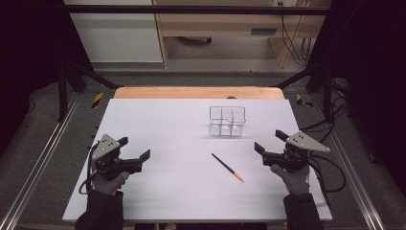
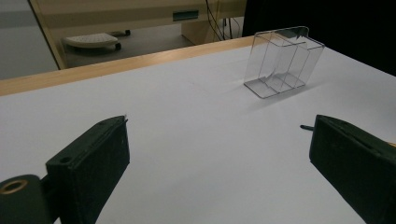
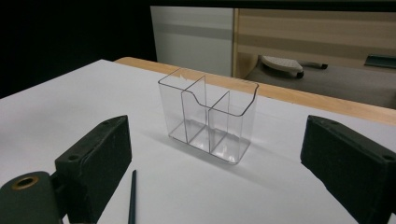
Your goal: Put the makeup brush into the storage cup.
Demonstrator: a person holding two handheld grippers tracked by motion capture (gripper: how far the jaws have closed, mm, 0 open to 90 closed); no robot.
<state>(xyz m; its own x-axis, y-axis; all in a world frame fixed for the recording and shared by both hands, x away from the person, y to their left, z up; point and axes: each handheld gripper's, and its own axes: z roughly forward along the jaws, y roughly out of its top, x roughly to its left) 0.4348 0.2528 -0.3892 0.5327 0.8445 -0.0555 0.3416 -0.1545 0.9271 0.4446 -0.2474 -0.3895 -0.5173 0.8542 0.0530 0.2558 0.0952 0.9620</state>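
Pencil (image 1: 228,167) between 2 empty, wide-jawed grippers

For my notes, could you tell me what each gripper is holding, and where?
Nothing: left gripper and right gripper are open and empty.

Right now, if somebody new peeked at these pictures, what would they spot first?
Probably the clear plastic organiser with compartments, standing upright and empty toward the far side of the white table. Next, the thin black pencil with an orange tip, lying flat nearer the person, closer to the right gripper. Both it and the left gripper are open and hold nothing.
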